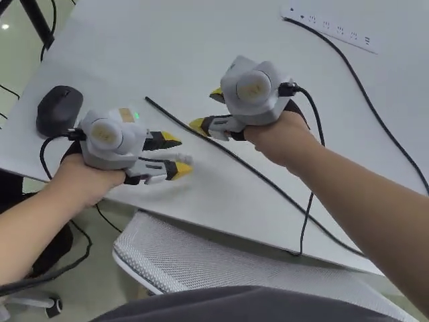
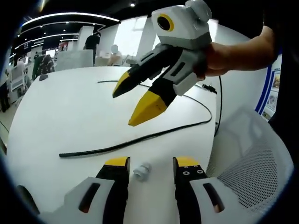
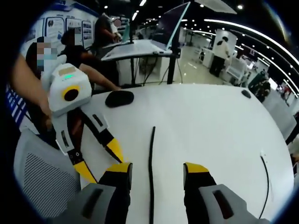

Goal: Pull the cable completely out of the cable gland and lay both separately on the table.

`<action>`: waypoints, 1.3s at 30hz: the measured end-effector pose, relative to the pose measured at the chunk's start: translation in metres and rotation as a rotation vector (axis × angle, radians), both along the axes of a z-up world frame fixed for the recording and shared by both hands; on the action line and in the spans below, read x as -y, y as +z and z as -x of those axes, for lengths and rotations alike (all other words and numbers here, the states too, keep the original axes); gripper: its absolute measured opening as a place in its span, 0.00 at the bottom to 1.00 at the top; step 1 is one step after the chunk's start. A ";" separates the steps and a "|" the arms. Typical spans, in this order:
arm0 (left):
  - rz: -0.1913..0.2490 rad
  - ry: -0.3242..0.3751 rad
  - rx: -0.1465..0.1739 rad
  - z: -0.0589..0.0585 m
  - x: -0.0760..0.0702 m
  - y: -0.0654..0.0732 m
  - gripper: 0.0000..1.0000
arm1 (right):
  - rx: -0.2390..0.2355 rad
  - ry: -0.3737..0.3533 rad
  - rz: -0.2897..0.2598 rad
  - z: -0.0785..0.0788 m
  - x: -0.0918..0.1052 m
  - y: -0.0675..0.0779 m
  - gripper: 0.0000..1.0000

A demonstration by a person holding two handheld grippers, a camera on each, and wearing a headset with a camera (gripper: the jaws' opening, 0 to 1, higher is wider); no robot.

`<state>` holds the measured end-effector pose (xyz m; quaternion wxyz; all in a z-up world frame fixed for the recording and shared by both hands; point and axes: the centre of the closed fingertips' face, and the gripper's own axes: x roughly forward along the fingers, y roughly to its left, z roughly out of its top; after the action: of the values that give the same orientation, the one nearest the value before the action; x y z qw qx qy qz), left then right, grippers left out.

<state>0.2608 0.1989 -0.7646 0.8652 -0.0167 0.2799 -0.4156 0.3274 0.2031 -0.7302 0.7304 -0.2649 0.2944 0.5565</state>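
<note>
The black cable (image 1: 221,149) lies loose across the white table (image 1: 201,40). In the left gripper view its bare end (image 2: 63,154) lies apart from the small white cable gland (image 2: 141,170). The gland (image 1: 184,159) rests on the table between the yellow tips of my left gripper (image 2: 152,163), which is open and not pinching it. My right gripper (image 3: 157,168) is open too, hovering with the cable (image 3: 151,163) running between its jaws on the table. In the head view the left gripper (image 1: 175,154) is near the front edge and the right gripper (image 1: 206,109) is just beyond it.
A black mouse (image 1: 59,109) sits at the table's left. A white power strip (image 1: 328,28) lies at the far right, its black cord (image 1: 375,114) trailing to the front edge. A white mesh chair (image 1: 201,261) stands under the table's near edge.
</note>
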 end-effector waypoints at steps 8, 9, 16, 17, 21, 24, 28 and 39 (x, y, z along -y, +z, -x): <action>0.030 0.024 -0.021 0.013 0.005 0.022 0.52 | 0.000 -0.060 -0.087 0.009 0.039 0.033 0.51; 0.039 0.037 -0.026 0.014 0.005 0.026 0.53 | -0.003 -0.069 -0.108 0.010 0.041 0.038 0.53; 0.056 0.059 -0.025 0.020 0.006 0.045 0.60 | -0.024 -0.144 -0.238 0.019 0.077 0.072 0.61; 0.061 0.061 -0.022 0.021 0.007 0.048 0.61 | -0.027 -0.150 -0.255 0.021 0.081 0.076 0.62; 0.097 0.088 -0.005 0.019 0.007 0.066 0.65 | -0.055 -0.184 -0.303 0.034 0.103 0.085 0.67; 0.113 0.107 0.006 0.017 0.007 0.076 0.69 | -0.071 -0.211 -0.335 0.044 0.118 0.089 0.70; 0.107 0.109 -0.001 0.020 0.007 0.078 0.73 | -0.089 -0.258 -0.390 0.054 0.137 0.092 0.77; 0.066 0.099 0.021 0.035 0.008 0.087 0.84 | -0.100 -0.338 -0.420 0.078 0.183 0.075 0.89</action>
<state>0.2257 0.1910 -0.6774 0.8866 -0.0548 0.2560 -0.3814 0.2495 0.0202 -0.6549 0.8364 -0.0270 0.2484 0.4878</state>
